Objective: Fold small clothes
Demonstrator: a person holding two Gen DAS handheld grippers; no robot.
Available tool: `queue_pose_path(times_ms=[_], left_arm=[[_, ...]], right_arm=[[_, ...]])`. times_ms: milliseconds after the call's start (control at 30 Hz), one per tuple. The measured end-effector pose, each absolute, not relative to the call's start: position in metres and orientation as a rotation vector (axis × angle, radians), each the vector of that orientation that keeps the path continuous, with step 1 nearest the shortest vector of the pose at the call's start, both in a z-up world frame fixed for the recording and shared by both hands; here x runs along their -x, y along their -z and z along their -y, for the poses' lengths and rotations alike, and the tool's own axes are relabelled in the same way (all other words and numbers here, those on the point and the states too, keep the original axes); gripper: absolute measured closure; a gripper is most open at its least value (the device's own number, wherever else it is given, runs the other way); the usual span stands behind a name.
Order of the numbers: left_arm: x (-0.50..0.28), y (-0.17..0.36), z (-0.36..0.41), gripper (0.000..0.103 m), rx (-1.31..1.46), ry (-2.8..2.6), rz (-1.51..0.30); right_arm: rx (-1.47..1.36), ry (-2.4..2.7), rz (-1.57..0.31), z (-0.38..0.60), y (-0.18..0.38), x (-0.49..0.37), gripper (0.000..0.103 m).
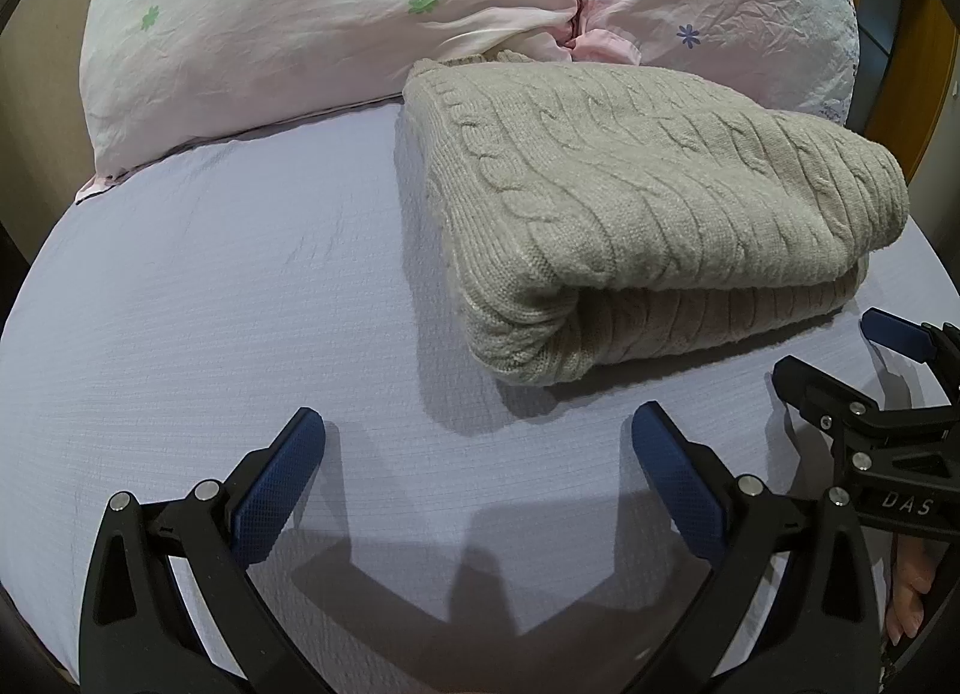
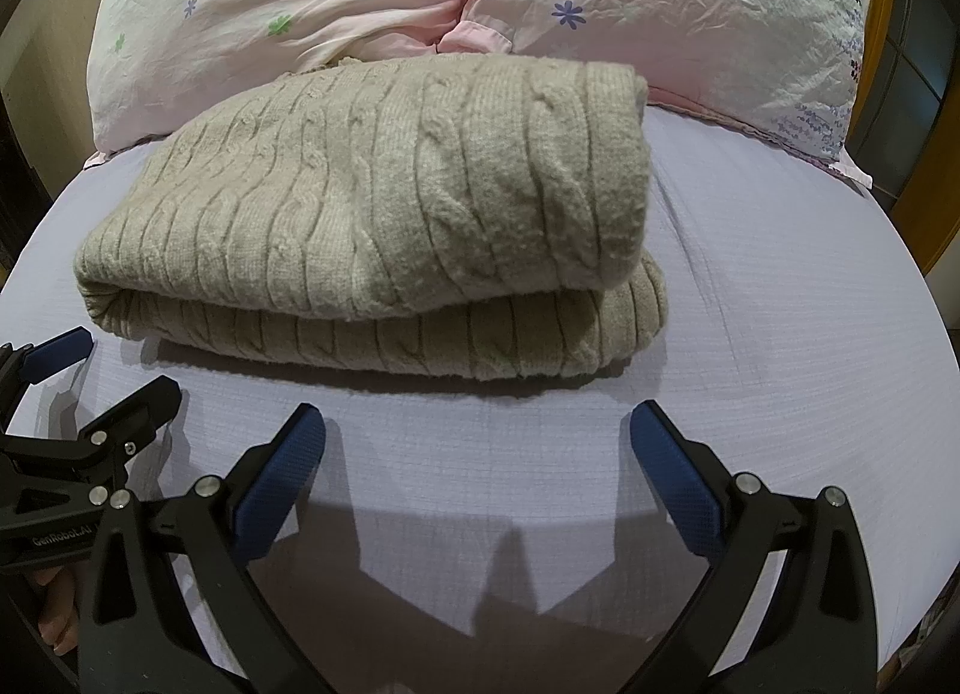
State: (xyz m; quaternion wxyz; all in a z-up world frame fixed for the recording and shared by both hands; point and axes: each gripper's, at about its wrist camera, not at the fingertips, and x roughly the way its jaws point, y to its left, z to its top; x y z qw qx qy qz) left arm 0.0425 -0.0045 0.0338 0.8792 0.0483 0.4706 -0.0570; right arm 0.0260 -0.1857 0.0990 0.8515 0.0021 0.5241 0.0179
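Observation:
A beige cable-knit sweater (image 1: 630,202) lies folded in a thick bundle on the lilac bed sheet (image 1: 210,304). It also shows in the right wrist view (image 2: 372,214), its folded edges facing me. My left gripper (image 1: 478,430) is open and empty, low over the sheet just short of the sweater's near left corner. My right gripper (image 2: 478,430) is open and empty, in front of the sweater's near edge. The right gripper also shows at the right edge of the left wrist view (image 1: 840,358), and the left gripper at the left edge of the right wrist view (image 2: 108,370).
Two pale pink floral pillows (image 1: 300,22) (image 2: 660,16) lie against the head of the bed behind the sweater. A wooden frame (image 1: 924,64) stands at the far right. The sheet (image 2: 780,304) stretches to both sides of the sweater.

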Motion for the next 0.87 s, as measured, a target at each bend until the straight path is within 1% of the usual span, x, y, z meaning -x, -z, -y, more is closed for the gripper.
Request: queue_pose_path(times_ms=[867], left_arm=[[-0.0423, -0.0339, 0.0055, 0.001, -0.100, 0.118, -0.978]], right_arm=[[-0.004, -0.037, -1.103, 0.1864, -0.0991, -0.0256, 0.002]])
